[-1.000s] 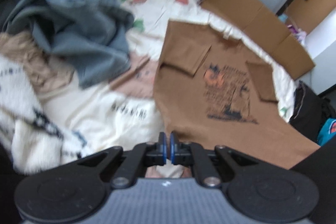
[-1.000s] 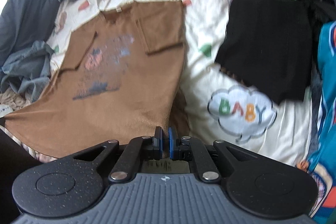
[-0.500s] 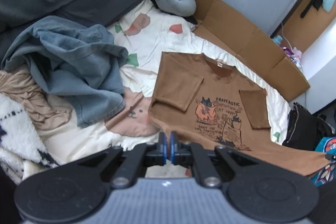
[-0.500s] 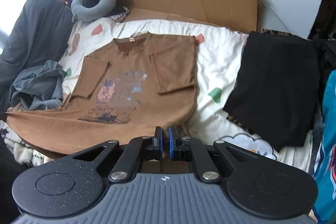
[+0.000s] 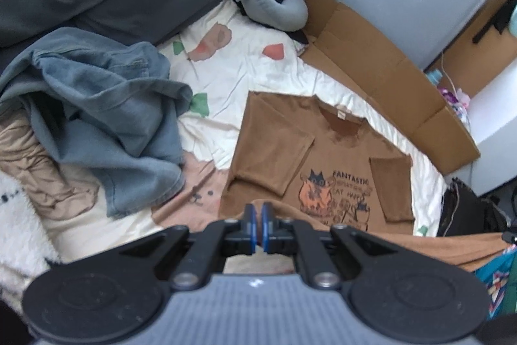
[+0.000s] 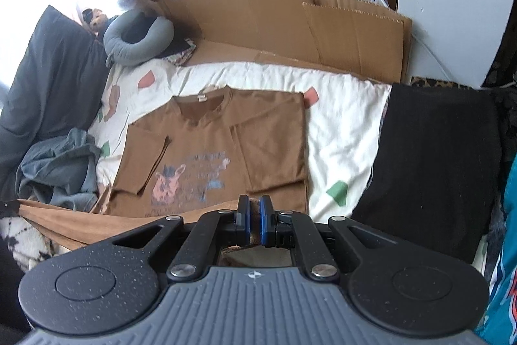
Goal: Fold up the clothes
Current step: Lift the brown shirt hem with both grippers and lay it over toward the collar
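Observation:
A brown T-shirt [image 5: 336,164] with a cat print lies face up on the bed, both sleeves folded inward; it also shows in the right wrist view [image 6: 206,147]. My left gripper [image 5: 257,220] is shut on the shirt's bottom hem at its left corner. My right gripper [image 6: 254,212] is shut on the hem at the right corner. The hem is lifted off the bed and stretched between the two grippers, hanging over the lower part of the shirt.
A pile of grey-blue clothes [image 5: 106,122] lies left of the shirt. A folded black garment [image 6: 433,170] lies to its right. A grey neck pillow [image 5: 268,2] and flattened cardboard [image 6: 290,28] are at the far side. White patterned bedding [image 6: 342,125] surrounds the shirt.
Both grippers have risen and moved toward the collar, carrying the hem up and over the shirt's lower part. More of the room beyond the bed has come into view.

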Available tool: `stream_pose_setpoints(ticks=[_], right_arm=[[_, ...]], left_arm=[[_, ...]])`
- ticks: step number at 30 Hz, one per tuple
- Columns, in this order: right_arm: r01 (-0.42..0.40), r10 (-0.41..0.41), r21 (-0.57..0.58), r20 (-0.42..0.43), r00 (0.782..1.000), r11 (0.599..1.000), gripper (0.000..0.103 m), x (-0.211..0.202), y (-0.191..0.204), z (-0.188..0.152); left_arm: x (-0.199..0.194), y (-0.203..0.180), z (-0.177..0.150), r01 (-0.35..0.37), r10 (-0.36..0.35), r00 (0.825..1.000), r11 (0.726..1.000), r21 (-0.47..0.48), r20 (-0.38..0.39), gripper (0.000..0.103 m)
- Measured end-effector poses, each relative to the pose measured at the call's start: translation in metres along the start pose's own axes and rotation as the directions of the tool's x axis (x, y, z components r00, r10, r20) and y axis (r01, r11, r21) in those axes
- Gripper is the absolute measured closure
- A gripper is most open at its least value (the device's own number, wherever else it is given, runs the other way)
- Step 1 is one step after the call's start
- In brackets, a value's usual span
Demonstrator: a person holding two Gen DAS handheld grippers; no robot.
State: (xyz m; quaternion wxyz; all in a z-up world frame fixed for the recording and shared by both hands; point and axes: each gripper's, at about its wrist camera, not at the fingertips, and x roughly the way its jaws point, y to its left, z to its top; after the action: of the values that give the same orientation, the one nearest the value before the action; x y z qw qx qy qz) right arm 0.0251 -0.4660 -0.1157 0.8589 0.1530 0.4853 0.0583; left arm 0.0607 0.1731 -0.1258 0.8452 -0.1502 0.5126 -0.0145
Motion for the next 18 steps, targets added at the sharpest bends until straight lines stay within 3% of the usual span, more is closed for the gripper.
stream_pose_setpoints(ticks=[18], right_arm=[[0.019, -0.019, -0.007, 0.001, 1.000, 1.000, 0.099, 0.083, -0.010, 0.066]], left_arm=[[0.083, -0.009, 0.071, 0.004, -0.005, 0.999, 1.000, 0.022, 0.041, 0.099]])
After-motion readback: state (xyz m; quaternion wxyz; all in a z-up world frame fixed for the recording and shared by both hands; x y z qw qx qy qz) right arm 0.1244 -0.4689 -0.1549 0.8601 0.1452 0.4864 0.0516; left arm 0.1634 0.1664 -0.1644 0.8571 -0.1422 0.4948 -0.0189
